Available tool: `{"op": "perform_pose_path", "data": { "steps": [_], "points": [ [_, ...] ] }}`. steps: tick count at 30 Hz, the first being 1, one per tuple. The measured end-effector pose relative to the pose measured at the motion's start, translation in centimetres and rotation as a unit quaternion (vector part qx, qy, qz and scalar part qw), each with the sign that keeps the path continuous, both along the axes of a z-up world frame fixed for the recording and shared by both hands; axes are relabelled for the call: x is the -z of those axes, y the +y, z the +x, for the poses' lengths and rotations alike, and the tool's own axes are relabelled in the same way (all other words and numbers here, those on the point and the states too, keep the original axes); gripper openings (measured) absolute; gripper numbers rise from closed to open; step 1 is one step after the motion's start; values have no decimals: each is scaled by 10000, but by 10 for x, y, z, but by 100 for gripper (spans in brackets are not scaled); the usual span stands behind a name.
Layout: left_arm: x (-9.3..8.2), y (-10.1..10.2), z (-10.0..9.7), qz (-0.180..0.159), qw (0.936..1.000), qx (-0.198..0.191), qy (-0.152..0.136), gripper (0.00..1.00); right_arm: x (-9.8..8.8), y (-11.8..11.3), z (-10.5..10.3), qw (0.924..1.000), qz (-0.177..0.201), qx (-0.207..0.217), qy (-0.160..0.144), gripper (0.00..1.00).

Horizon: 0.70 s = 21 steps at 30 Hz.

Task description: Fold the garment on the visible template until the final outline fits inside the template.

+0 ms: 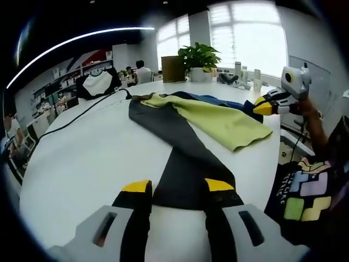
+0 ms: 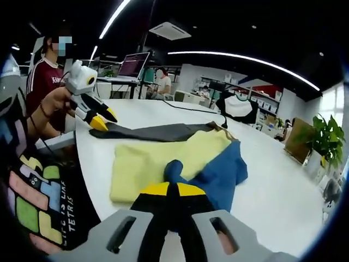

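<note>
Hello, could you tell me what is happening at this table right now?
A person is folding a garment of dark grey, yellow and blue panels on a round white table. The left gripper is at the end of the dark grey part, jaws either side of it. The right gripper is shut on a blue part. No template outline is evident.

Left gripper (image 1: pixel 177 188): jaws standing apart, yellow-tipped, reaching forward low and level; also showing in the right gripper view (image 2: pixel 101 121), held in the person's left hand (image 2: pixel 54 103). Right gripper (image 2: pixel 170 190): jaws lying pressed together; also showing in the left gripper view (image 1: pixel 264 106), tips pointing inward.
</note>
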<state>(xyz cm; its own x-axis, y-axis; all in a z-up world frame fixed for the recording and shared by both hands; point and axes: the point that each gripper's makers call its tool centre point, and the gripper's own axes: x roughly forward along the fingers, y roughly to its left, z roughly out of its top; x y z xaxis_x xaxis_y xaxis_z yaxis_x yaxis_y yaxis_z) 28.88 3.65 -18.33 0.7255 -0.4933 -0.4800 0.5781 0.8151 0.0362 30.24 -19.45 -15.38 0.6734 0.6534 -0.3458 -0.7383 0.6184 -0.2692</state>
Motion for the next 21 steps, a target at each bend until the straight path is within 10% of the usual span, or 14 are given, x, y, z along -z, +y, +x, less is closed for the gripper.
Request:
{"op": "perform_pose_path", "data": {
  "steps": [6, 21],
  "points": [
    [0, -4, -3, 42, 10000, 44, 45, 33, -7, -2, 5, 9961, -572, 163, -647, 0],
    [1, -2, 1, -122, 9999, -52, 29, 22, -4, -1, 3, 9992, -133, 380, 25, 0]
  ]
}}
